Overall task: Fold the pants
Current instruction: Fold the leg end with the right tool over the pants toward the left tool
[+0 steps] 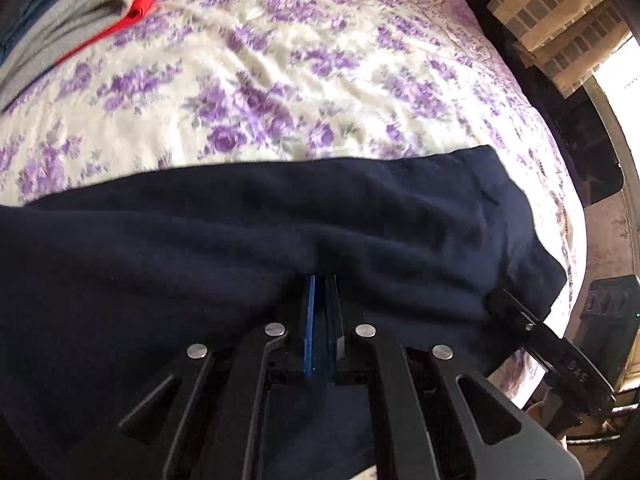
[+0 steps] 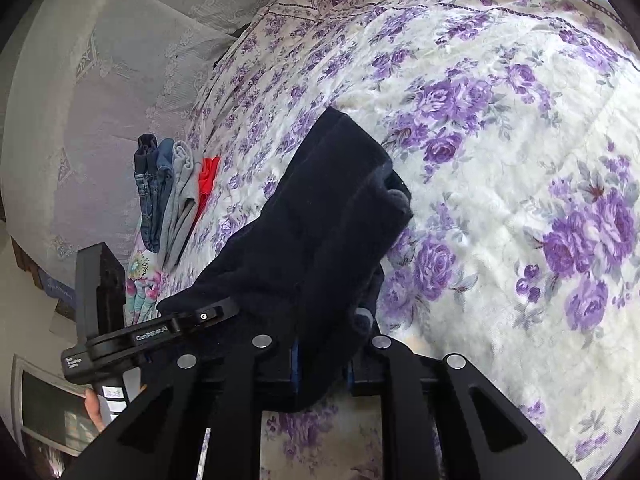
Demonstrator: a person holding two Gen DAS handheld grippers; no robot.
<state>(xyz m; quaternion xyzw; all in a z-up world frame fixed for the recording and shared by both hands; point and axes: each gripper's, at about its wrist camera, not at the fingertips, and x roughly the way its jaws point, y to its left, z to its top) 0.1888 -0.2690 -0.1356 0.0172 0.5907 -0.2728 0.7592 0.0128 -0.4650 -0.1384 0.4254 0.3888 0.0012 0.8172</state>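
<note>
Both claws are pinching the navy pants (image 1: 280, 216) right now. The left claw (image 1: 322, 280) is clamped tight on a fold at center frame, and the right claw (image 2: 322, 364) is squeezing a thick bunch, lower middle. The pants are sprawling across the floral bed (image 1: 280, 80), with a clothes pile (image 2: 172, 192) sitting at left.

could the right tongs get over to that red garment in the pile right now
Probably not yet: the right tongs are shut on the navy pants, and the red garment lies apart, beyond them across the bedspread.
</note>
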